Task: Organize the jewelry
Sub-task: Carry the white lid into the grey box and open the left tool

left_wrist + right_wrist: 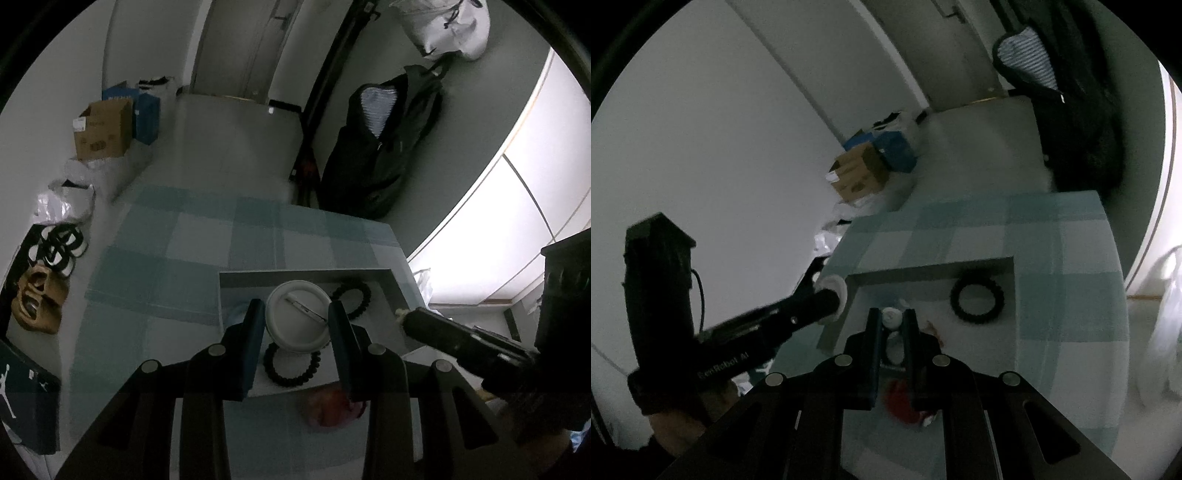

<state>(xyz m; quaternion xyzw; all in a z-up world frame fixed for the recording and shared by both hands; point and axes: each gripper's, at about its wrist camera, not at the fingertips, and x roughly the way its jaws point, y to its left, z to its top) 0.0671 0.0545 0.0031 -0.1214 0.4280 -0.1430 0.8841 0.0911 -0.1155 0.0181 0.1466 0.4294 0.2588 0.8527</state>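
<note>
Looking down my left wrist camera, I see the left gripper (296, 319) clamped on a round white pin badge (298, 318), one dark finger on each side of its rim, the pin bar facing the lens. It hangs over a shallow white tray (306, 275) that sits on a table under a pale blue checked cloth (192, 251).

Two black beaded bracelets lie in the tray: one bracelet (291, 365) just below the badge, partly covered by it in this view, and a second bracelet (352, 295) beside the far wall on the right. A blurred reddish object (334, 406) sits near the tray's near edge; I cannot tell what it is.

On the right wrist view, the right gripper (892, 317) has its jaws pressed together on a small white piece (891, 318) at the fingertips; it is too small and dim for me to name. It is held above the near part of the tray. From the left view, that gripper reaches in over the tray's right wall.

A dark jacket (384, 147) hangs beyond the table, and a cardboard box (103, 129) stands on the floor at the left.
</note>
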